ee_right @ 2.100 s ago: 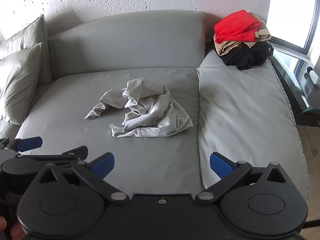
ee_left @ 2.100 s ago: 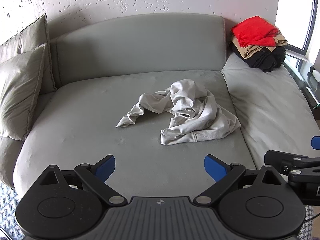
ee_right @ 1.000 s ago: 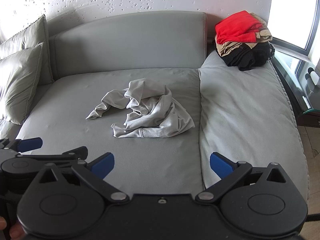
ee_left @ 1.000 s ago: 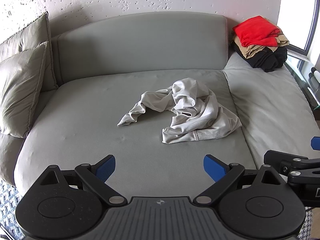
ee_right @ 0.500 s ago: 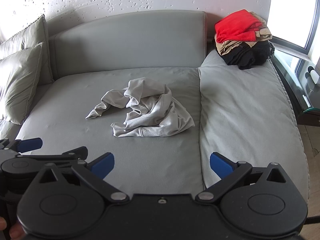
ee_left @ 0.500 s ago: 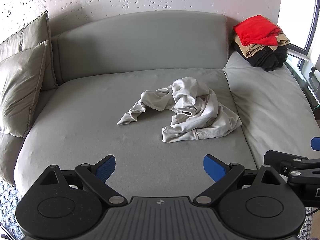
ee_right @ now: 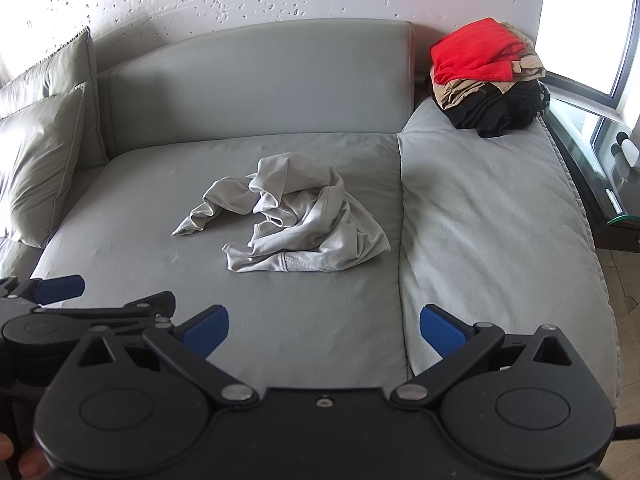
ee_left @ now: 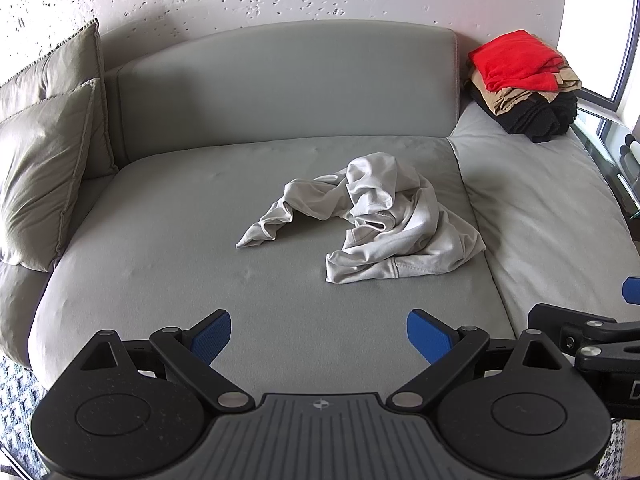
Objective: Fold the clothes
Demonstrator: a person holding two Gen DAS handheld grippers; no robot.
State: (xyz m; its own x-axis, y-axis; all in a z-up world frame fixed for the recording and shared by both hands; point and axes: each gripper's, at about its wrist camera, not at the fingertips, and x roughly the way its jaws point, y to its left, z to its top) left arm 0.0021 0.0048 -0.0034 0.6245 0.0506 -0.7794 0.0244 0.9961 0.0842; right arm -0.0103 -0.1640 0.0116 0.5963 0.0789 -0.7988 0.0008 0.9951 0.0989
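**Crumpled shirt waits mid-sofa, both grippers empty**

Left wrist view: the left gripper (ee_left: 319, 334) hangs over the sofa's (ee_left: 168, 280) front edge, jaws wide apart, holding nothing. The shirt (ee_left: 376, 216), pale grey, lies bunched near the middle of the seat, well apart from the gripper, one sleeve trailing left. It looks thin, soft and light; it will likely sag and slide, so a hemmed edge or the sleeve end seems the surest place to pinch.

Right wrist view: the right gripper (ee_right: 324, 330) also stands with jaws apart and empty, the shirt (ee_right: 296, 220) ahead and slightly left. Its near hem lies flat, a fair hold. A folded pile (ee_right: 486, 76) sits at the far right corner.
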